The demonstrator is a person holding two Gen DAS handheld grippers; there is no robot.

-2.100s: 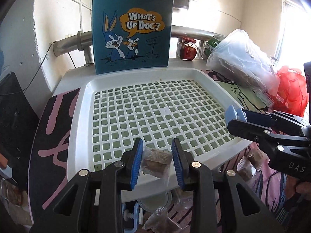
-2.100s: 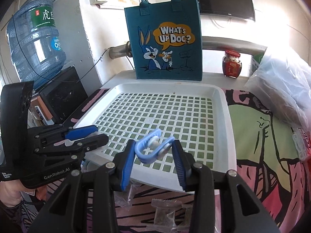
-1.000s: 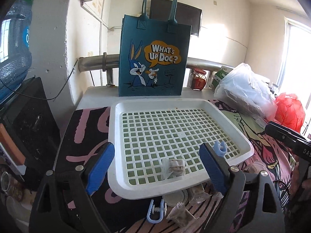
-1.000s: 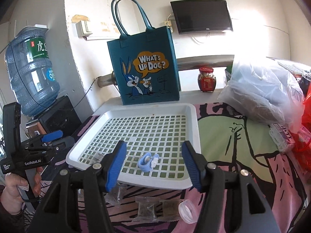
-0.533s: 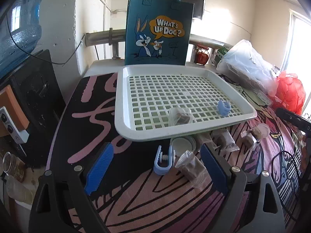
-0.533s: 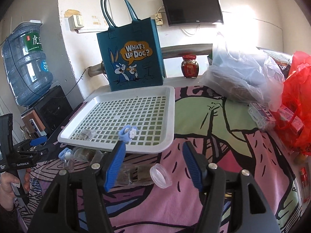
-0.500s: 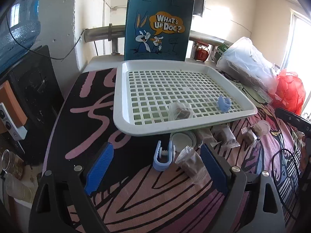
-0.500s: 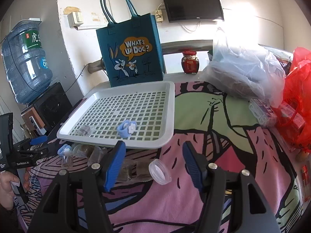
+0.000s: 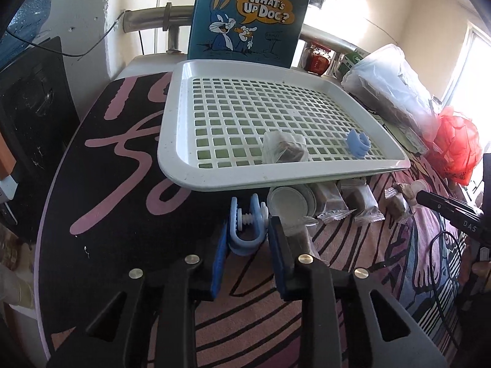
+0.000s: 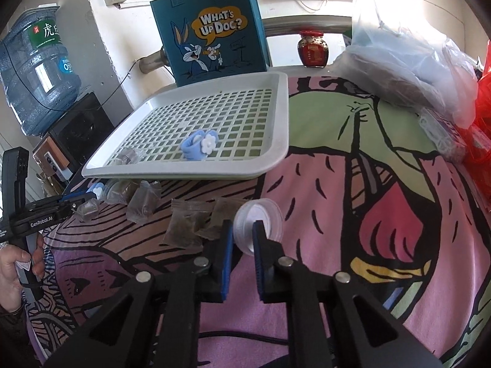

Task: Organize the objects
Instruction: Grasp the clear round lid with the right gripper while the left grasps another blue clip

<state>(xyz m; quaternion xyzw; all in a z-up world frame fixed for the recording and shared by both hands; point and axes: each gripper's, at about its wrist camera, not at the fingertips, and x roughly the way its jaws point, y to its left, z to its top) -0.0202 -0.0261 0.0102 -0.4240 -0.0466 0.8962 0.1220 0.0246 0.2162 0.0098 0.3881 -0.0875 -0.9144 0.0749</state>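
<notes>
A white grid tray (image 9: 214, 181) holds a wrapped brown snack (image 9: 284, 147) and a blue clip (image 9: 357, 144); the tray also shows in the right wrist view (image 10: 277, 153) with the clip (image 10: 199, 145). My left gripper (image 9: 247, 239) is shut on a second blue clip (image 9: 245, 230) lying on the cloth in front of the tray. My right gripper (image 10: 242, 239) is shut on the rim of a clear plastic lid (image 10: 260, 217) on the cloth. Several wrapped snacks (image 10: 184, 224) lie beside it.
A blue cartoon tote bag (image 9: 245, 18) stands behind the tray. A round lid (image 9: 288, 205) and snack packs (image 9: 359, 202) lie under the tray's front edge. A red jar (image 10: 313, 49), a plastic bag (image 10: 405, 55), a red bag (image 9: 457, 147) and a water bottle (image 10: 36, 61) surround the table.
Both grippers were wide open half a second ago. The left has dropped and closed on the blue clip on the cloth; the right has dropped and closed on the clear lid.
</notes>
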